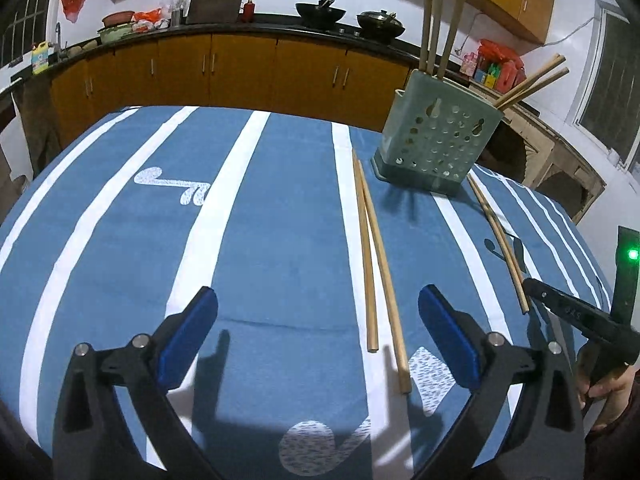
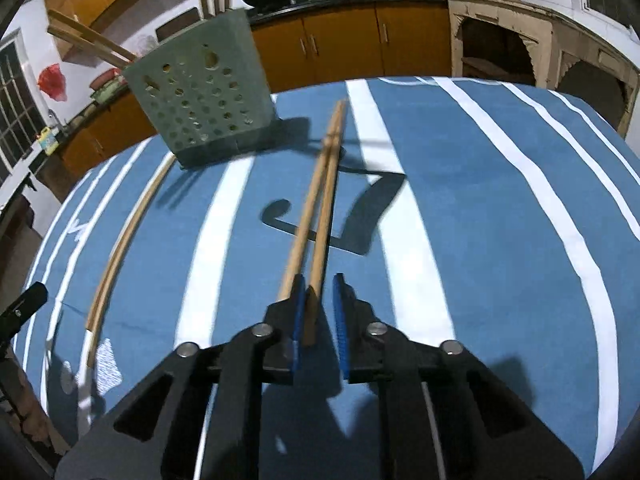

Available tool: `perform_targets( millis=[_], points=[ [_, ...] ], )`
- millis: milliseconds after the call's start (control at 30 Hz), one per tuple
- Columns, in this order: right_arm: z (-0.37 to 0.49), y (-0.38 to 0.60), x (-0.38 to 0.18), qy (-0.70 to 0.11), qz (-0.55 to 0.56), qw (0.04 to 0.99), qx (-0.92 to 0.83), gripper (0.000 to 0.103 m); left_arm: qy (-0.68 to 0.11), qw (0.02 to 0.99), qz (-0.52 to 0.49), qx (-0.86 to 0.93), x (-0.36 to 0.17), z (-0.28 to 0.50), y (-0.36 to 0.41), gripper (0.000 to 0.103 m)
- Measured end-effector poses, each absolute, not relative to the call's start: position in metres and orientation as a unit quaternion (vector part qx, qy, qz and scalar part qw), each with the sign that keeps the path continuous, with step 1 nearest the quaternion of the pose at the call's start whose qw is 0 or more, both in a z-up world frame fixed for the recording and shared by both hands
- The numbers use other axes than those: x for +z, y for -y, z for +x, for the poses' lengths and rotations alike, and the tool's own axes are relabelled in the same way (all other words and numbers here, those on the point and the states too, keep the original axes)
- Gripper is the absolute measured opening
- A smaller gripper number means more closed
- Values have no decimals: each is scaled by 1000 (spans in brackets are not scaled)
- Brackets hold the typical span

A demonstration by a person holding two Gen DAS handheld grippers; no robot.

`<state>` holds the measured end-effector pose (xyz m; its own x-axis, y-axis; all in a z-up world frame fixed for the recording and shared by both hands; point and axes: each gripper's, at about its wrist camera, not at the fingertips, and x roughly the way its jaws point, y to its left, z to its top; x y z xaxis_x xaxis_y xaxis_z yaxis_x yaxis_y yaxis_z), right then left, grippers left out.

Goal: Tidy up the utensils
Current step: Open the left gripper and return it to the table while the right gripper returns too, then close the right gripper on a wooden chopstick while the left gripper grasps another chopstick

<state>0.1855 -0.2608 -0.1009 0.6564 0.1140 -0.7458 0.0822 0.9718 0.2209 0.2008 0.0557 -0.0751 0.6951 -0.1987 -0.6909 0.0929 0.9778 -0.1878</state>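
A green perforated utensil holder stands on the blue striped tablecloth with several chopsticks upright or leaning in it. Two loose chopsticks lie on the cloth between the fingers of my left gripper, nearer the right finger; it is open wide and touches neither. Another pair of chopsticks lies right of the holder. My right gripper is shut on the near end of one of them, while the other passes outside its left finger. The first pair shows at the left.
Behind the table runs a dark counter with woks, bowls and orange cabinets below. A pale wooden shelf unit stands at the right. The table's far edge lies just beyond the holder. A hand holds the right gripper's handle.
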Motion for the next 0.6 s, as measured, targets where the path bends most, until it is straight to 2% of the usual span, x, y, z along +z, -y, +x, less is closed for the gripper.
perform_targets(
  millis=[67, 133, 333, 500, 600],
  points=[
    [183, 266, -101, -412, 117, 904, 1, 10, -383, 917, -72, -81, -77, 200, -56, 89],
    [182, 265, -101, -411, 107, 905, -1, 10, -389, 915, -66, -83, -80, 201, -53, 77],
    [185, 263, -100, -416, 89, 905, -24, 8, -410, 907, -24, -97, -96, 204, -38, 60],
    [184, 278, -101, -425, 135, 895, -19, 8, -419, 900, -20, -119, -98, 209, -29, 50],
    [185, 276, -100, -433, 130, 892, -19, 8, -413, 902, -6, -128, -95, 211, -23, 49]
  ],
)
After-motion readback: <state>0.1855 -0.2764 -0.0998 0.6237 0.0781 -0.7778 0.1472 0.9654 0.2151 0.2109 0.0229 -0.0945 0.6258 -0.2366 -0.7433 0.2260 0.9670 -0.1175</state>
